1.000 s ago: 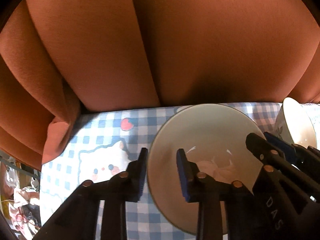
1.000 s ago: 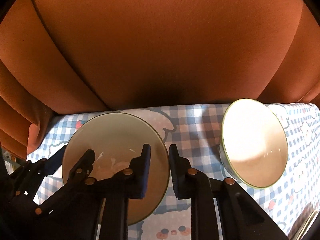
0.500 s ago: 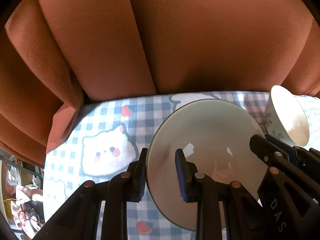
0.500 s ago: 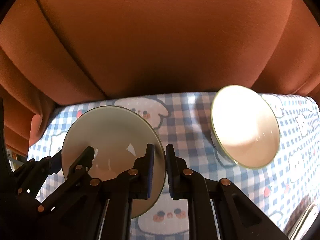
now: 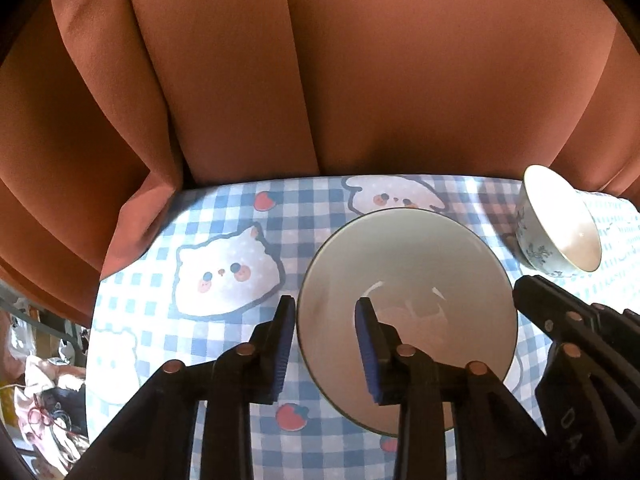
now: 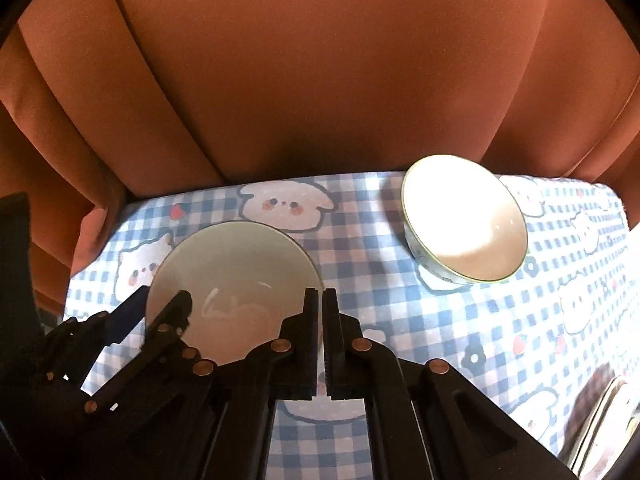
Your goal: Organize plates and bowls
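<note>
The grey bowl (image 5: 408, 300) is carried by its rim between both tongs above the checked surface (image 5: 240, 216). The right tongs (image 6: 322, 344) are clamped tight on its right rim; the left tongs (image 5: 326, 346) straddle the left rim, their jaws opening, the outer pad now clear of it. A transfer to the patterned bowl (image 6: 464, 220), beyond and right of the grey bowl, seems next, calling for a level carry. Compared with a second ago, more cloth shows past the grey bowl.

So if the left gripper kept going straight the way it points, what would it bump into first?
Probably the plate: the left gripper already straddles its rim, jaws opening. Past it lies the checked tablecloth.
</note>
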`<state>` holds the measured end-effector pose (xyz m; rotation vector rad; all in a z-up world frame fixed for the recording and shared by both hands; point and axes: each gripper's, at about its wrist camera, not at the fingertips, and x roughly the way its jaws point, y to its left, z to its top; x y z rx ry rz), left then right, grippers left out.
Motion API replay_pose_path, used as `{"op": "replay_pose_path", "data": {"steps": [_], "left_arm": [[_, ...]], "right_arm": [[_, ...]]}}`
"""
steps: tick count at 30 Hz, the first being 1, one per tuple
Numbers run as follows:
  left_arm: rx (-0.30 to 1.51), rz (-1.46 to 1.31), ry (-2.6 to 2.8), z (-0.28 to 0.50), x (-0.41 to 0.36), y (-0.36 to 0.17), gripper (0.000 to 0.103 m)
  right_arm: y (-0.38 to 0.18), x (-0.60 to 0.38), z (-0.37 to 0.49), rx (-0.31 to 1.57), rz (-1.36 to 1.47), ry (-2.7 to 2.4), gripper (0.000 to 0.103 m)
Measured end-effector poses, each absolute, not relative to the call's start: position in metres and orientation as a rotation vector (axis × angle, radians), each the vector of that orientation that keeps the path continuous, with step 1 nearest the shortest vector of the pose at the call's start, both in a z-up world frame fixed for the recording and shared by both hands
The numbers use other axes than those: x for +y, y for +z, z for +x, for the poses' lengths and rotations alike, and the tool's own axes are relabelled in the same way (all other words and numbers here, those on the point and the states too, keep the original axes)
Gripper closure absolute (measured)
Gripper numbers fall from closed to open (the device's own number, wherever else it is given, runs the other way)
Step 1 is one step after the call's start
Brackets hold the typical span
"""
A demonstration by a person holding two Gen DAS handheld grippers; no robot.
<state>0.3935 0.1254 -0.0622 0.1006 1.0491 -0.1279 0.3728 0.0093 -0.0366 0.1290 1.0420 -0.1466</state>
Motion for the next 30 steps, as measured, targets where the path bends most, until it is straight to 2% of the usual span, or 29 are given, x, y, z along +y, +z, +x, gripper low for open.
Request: {"op": "replay_pose_path", "data": {"steps": [7, 13, 17, 22, 24, 26, 27, 30], "left_arm": [[1.042, 0.130, -0.129, 0.392, 0.118, -0.067, 0.065], [1.030, 0.133, -0.118, 0.393, 0.118, -0.066, 0.064], [1.010, 0.130, -0.110, 0.393, 0.119, -0.060, 0.054], [1.022, 0.138, -0.120, 0.395, 0.114, -0.065, 0.053], [1.031, 0.135, -0.122, 0.396, 0.113, -0.069, 0.053], [1.037, 0.138, -0.120, 0.398, 0.111, -0.073, 0.053], [1.040, 0.138, -0.117, 0.399, 0.111, -0.076, 0.053], [1.054, 0.141, -0.111, 0.402, 0.111, -0.083, 0.053]], "right_arm": [[-0.047, 0.001, 0.381, 1.082, 0.142, -0.146, 0.097], [-0.047, -0.003, 0.383, 1.084, 0.152, -0.131, 0.090], [-0.040, -0.005, 0.381, 1.061, 0.158, -0.136, 0.090], [-0.040, -0.003, 0.384, 1.058, 0.137, -0.147, 0.089], [-0.044, -0.004, 0.386, 1.061, 0.138, -0.153, 0.083], [-0.049, -0.004, 0.388, 1.060, 0.129, -0.178, 0.052], [-0.051, -0.004, 0.389, 1.057, 0.127, -0.182, 0.048], [-0.060, -0.005, 0.392, 1.065, 0.131, -0.173, 0.047]]}}
